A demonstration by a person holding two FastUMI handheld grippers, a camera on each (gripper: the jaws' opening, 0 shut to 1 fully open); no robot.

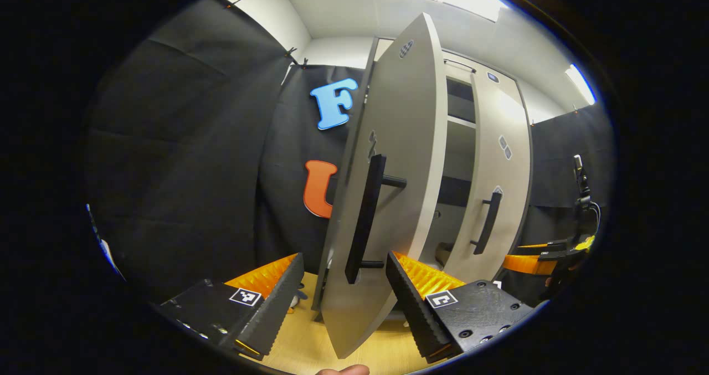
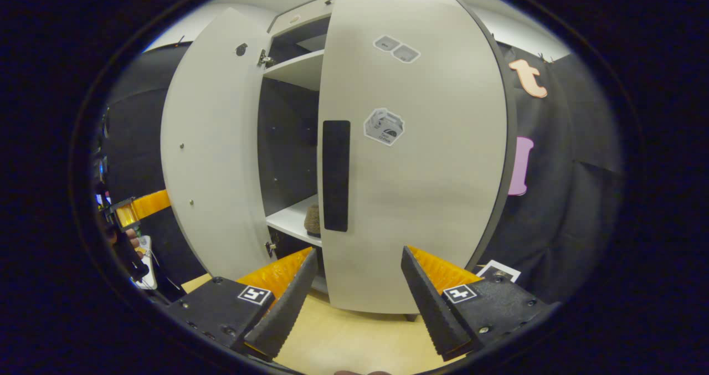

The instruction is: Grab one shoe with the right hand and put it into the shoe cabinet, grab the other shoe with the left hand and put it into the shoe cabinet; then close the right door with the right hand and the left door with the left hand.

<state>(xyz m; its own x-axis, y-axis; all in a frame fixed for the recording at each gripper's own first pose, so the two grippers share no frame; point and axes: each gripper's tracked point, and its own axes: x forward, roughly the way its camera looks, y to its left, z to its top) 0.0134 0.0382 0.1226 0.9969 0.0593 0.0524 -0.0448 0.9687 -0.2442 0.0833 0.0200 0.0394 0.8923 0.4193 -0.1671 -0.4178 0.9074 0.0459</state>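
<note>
The pale wooden floor point(image 2: 354, 336) is carrying the shoe cabinet point(image 2: 415, 142), which is standing upright on it. Inside, a white lower shelf point(image 2: 288, 220) is holding a brown shoe point(image 2: 313, 220) near its front edge.

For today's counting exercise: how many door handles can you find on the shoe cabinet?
2. One handle is on the left door, which stands open. The other handle is on the right door, which is nearly shut. None seems hidden.
</note>
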